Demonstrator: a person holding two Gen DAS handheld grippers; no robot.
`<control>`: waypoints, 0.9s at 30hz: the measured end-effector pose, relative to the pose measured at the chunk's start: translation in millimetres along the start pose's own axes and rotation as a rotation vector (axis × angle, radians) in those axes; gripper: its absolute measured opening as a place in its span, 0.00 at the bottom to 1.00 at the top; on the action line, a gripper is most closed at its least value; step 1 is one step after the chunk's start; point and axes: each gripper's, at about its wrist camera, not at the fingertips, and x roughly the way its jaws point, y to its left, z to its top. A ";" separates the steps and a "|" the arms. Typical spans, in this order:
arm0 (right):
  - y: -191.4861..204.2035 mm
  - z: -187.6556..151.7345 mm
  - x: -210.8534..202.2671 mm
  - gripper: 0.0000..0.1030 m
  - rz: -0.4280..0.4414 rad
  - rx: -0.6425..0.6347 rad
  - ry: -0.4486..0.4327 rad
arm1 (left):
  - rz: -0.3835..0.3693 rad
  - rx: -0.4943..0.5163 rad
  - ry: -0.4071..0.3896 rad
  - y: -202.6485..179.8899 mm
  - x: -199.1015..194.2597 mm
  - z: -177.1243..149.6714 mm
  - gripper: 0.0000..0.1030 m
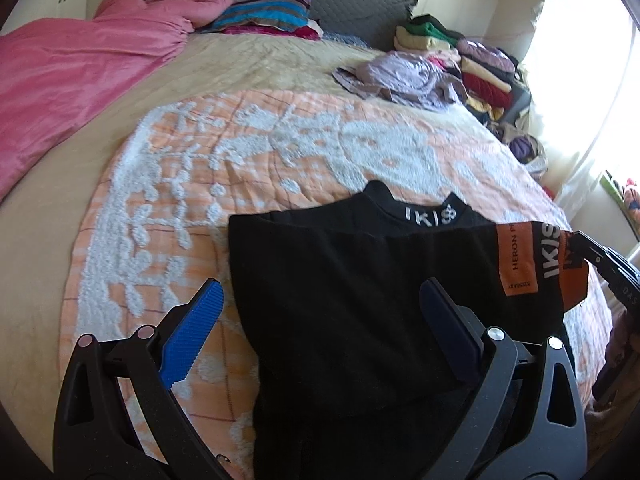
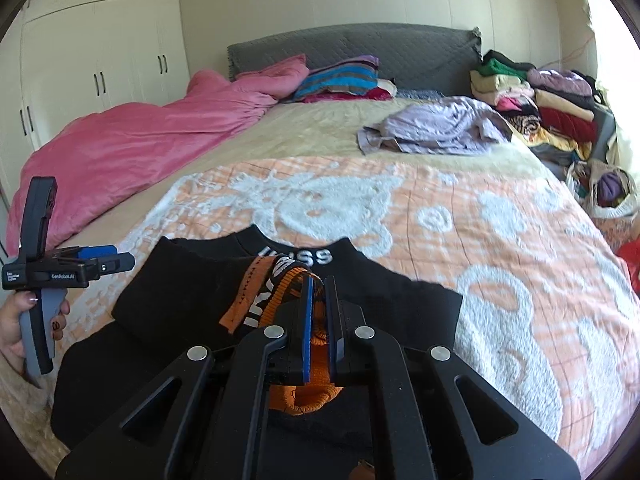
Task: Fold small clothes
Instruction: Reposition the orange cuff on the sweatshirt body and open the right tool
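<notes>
Right wrist cam: black top [image 2: 192, 312] lies on the orange-and-white blanket [image 2: 500, 248] near the bed's foot edge, collar toward the headboard. My right claw [image 2: 319, 292] is clamped tight on its orange cuff [image 2: 280, 280], which sits over the middle of the top. My left claw [image 1: 320, 304] hangs wide open over the top's left side, nothing in it. Lilac shirt [image 2: 436, 124] and clothes pile [image 2: 552, 100] are up by the far right corner.

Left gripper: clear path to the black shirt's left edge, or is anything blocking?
Probably yes. The left gripper is open and hovers over the black shirt, whose left edge lies bare on the orange bedspread. The right gripper pinches the orange cuff on the far side.
</notes>
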 end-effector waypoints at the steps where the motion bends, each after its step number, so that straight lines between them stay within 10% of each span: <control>1: -0.7 -2.5 0.7 0.05 0.001 0.002 0.004 | 0.001 0.004 0.006 -1.2 2.2 -1.6 0.89; 17: -10.7 -22.3 16.2 0.06 -0.041 0.021 0.072 | -0.019 0.066 0.060 -21.0 23.6 -13.8 0.86; 27: -20.9 -30.2 17.4 0.29 -0.114 0.043 0.093 | -0.012 0.102 0.113 -29.3 32.4 -20.9 0.86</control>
